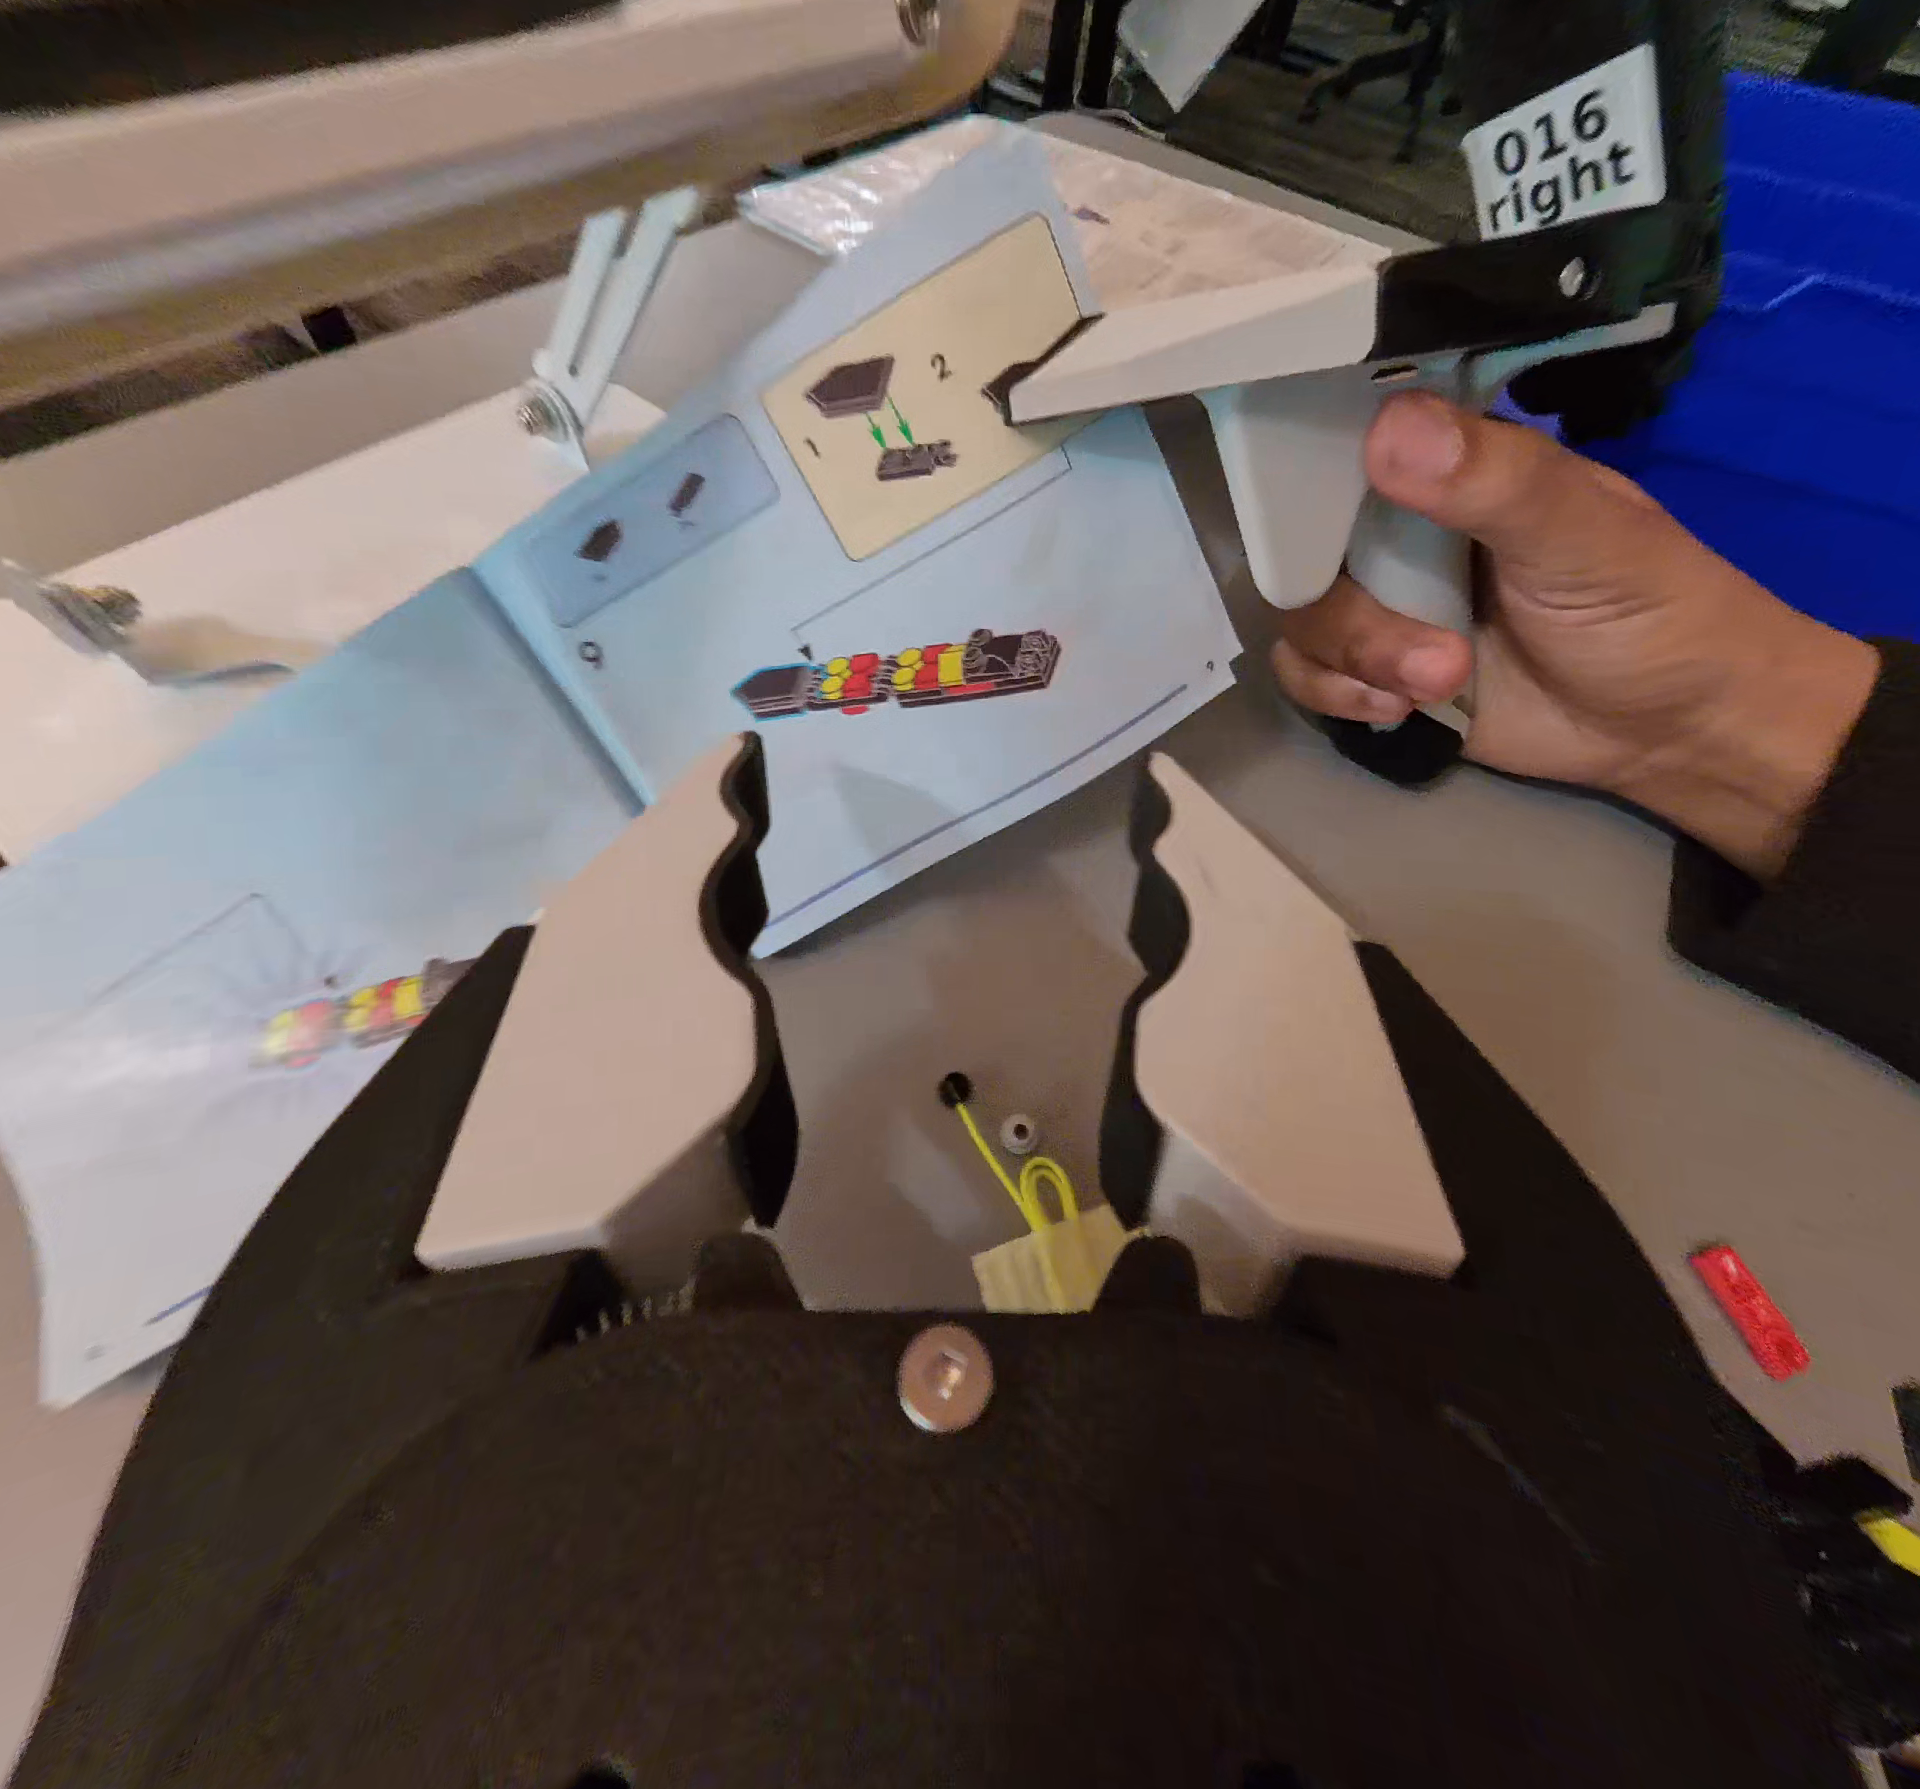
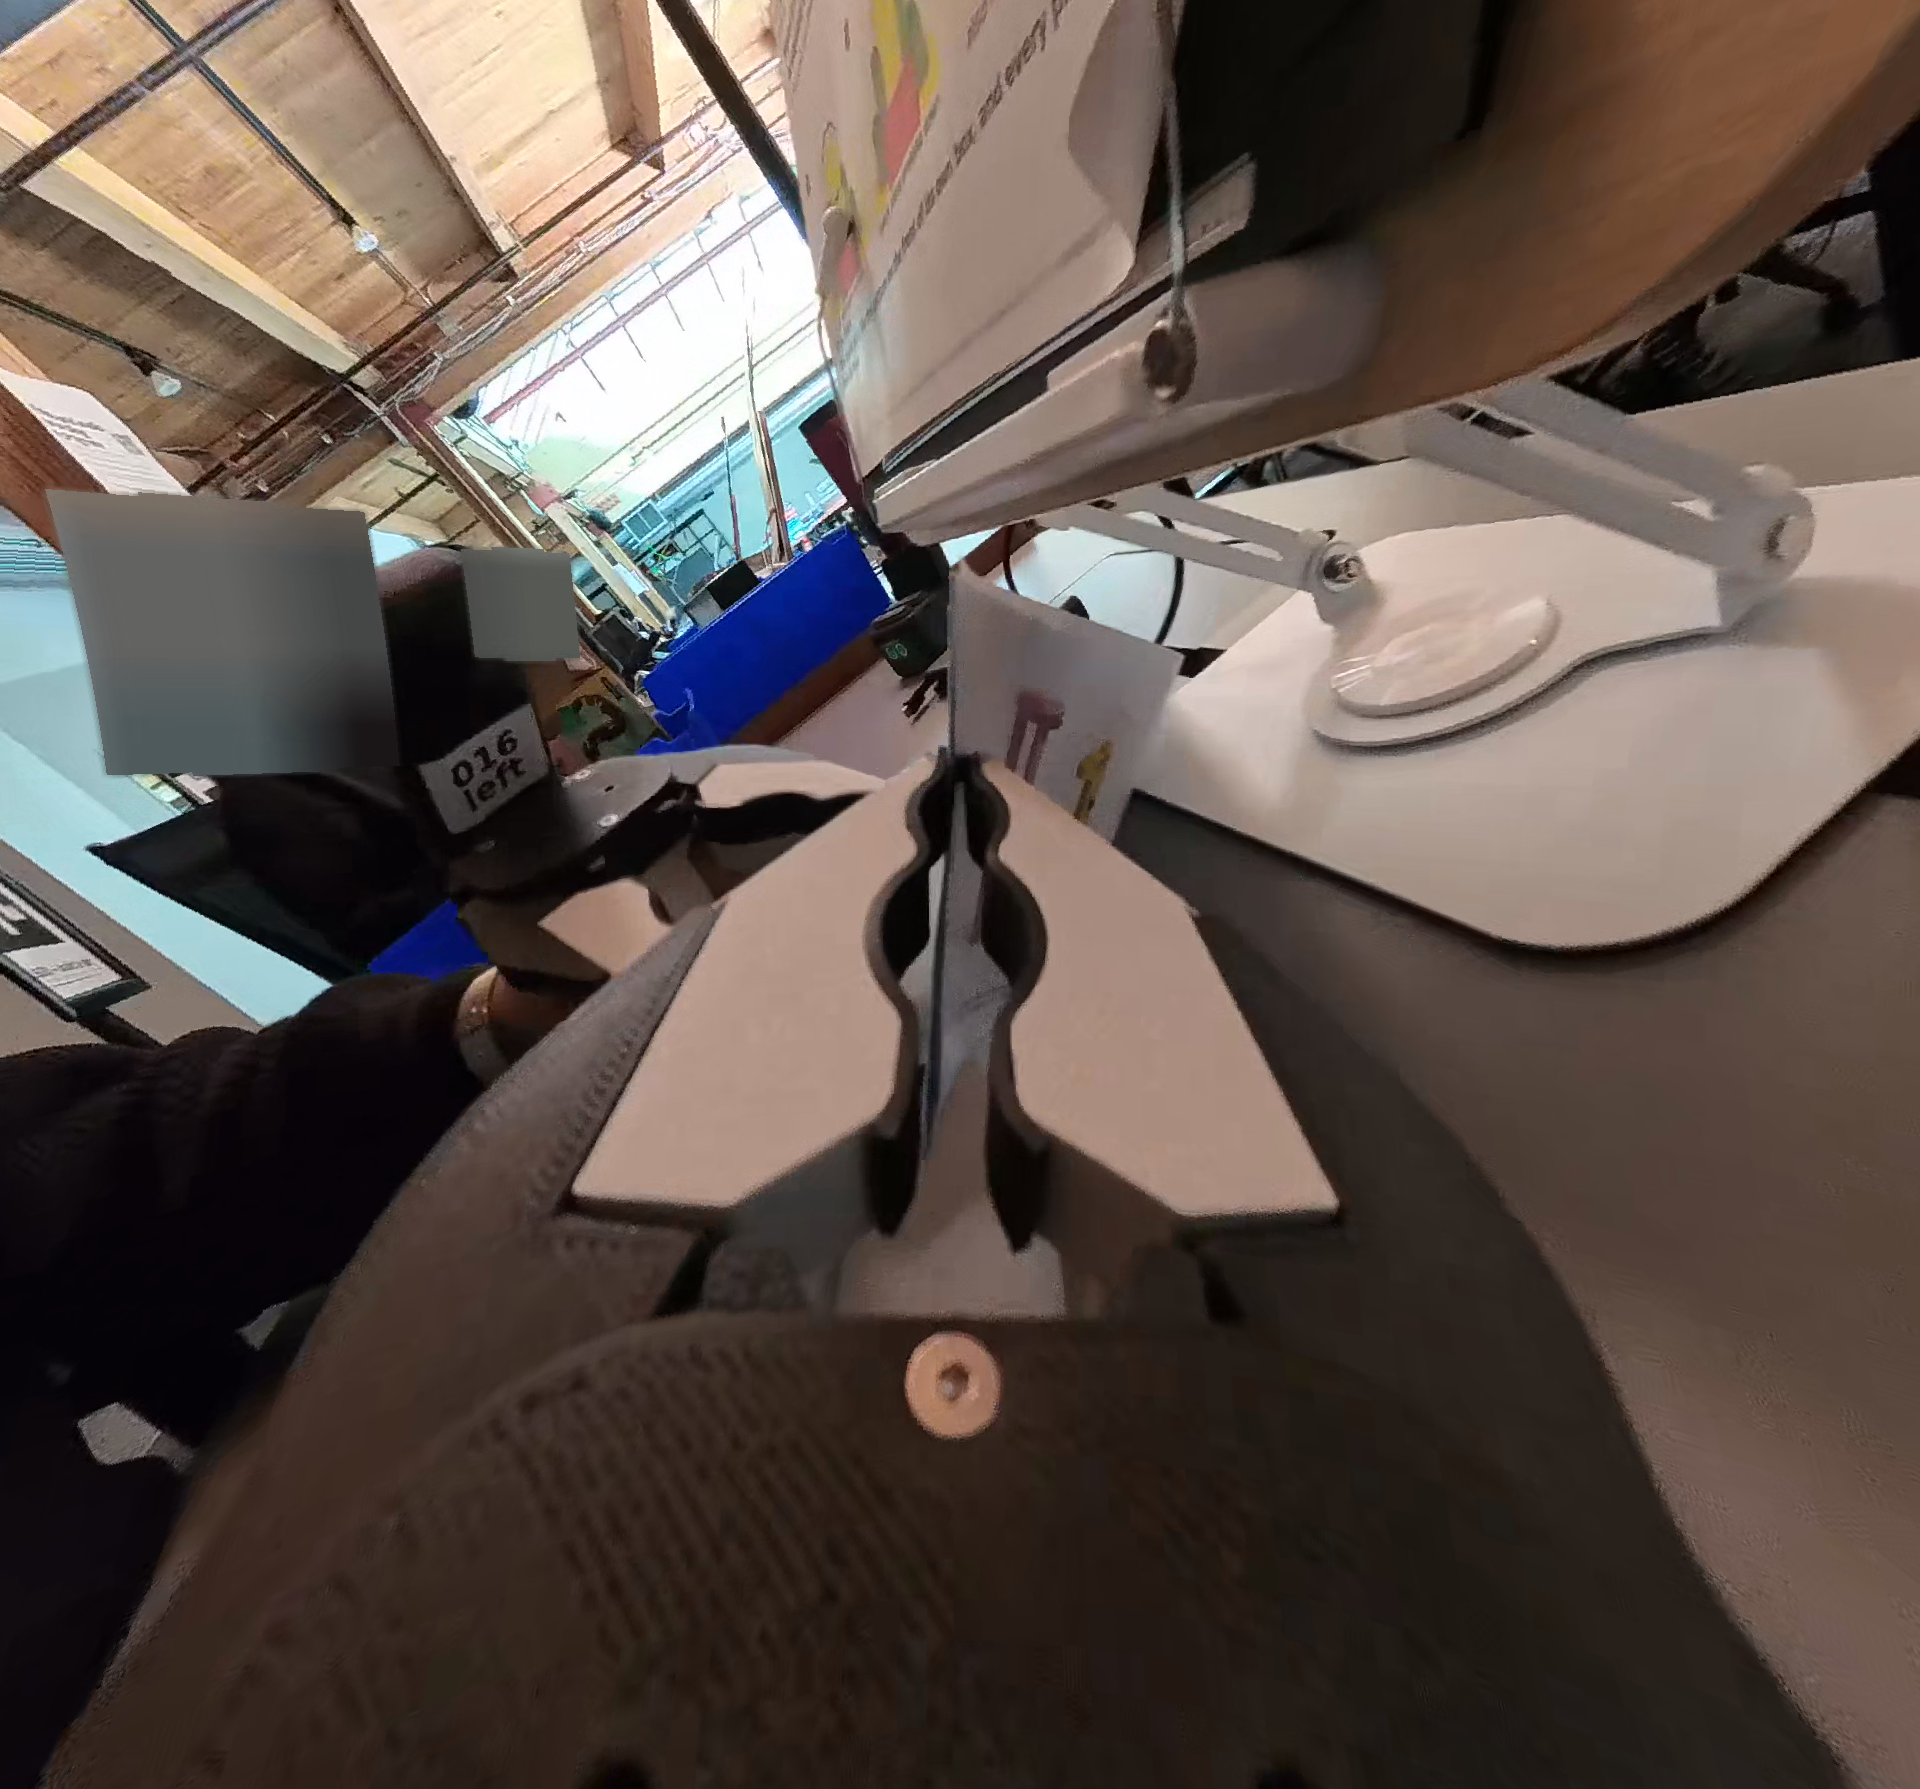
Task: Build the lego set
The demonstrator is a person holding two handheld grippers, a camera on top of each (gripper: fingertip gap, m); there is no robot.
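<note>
A light blue instruction booklet (image 1: pixel 914 596) lies open and lifted over the grey table (image 1: pixel 1455 960) in the left wrist view. My right gripper (image 1: pixel 1003 399) is shut on its upper right page and holds it up. In the right wrist view the page (image 2: pixel 1049 711) stands edge-on, pinched between the pads of my right gripper (image 2: pixel 954 773). My left gripper (image 1: pixel 951 783) is open and empty just below the booklet's lower edge; the fingers touch nothing. It also shows at the left of the right wrist view (image 2: pixel 665 804).
A red flat brick (image 1: pixel 1751 1313) lies on the table at the right. Black and yellow pieces (image 1: pixel 1881 1542) sit at the right edge. A blue bin (image 1: pixel 1818 337) stands behind. A white stand (image 2: pixel 1455 638) carrying a tilted board (image 1: pixel 416 129) rises over the booklet. Some 6 centimetres of space lies between my two pairs of fingers. The red flat brick (image 1: pixel 1751 1313) is about 15 centimetres from my left fingertips and 25 centimetres from my right.
</note>
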